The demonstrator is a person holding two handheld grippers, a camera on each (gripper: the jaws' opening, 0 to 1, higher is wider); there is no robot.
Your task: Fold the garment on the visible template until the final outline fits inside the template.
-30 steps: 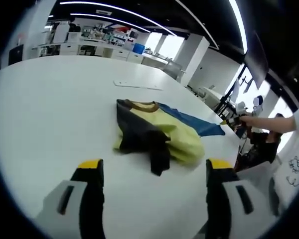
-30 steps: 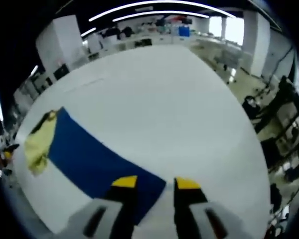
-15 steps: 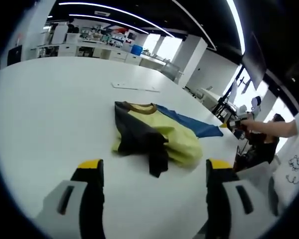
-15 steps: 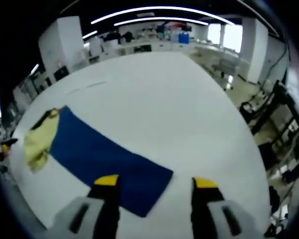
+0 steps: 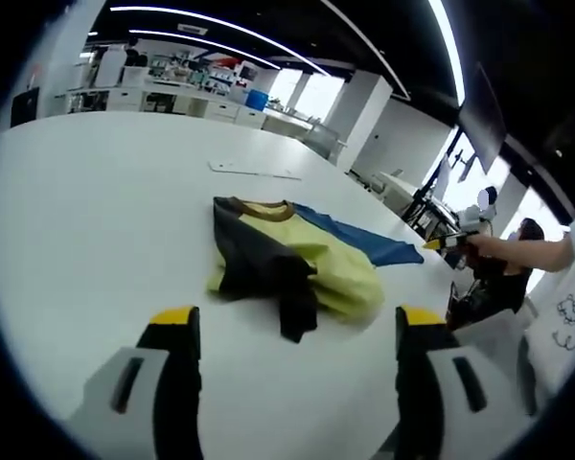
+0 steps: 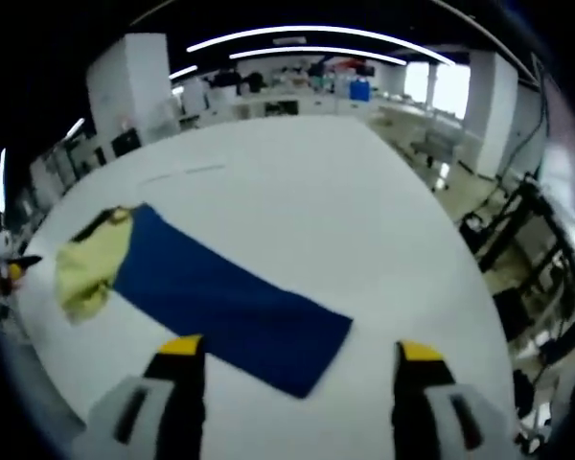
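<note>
A garment lies crumpled on the white table (image 5: 96, 211): a yellow body (image 5: 340, 268), a dark part (image 5: 254, 264) folded over it, a brown collar, and a blue part (image 5: 364, 240) stretched out to the right. My left gripper (image 5: 297, 331) stands open short of it, nothing between its jaws. In the right gripper view the blue part (image 6: 230, 302) lies flat as a long strip, with the yellow body (image 6: 86, 268) at its far left end. My right gripper (image 6: 299, 359) is open just short of the strip's near end. A hand holds the right gripper (image 5: 448, 242) at the table's right edge.
A flat white sheet (image 5: 254, 172) lies on the table beyond the garment, also seen as a thin white sheet (image 6: 182, 174). The table edge (image 6: 441, 287) drops off to the right, with chairs and desks past it. A person sits at the right (image 5: 517, 259).
My right gripper's jaws have spread from nearly shut at the blue strip's end to wide open, and it has drawn back. The strip now lies flat. The left gripper has hardly moved.
</note>
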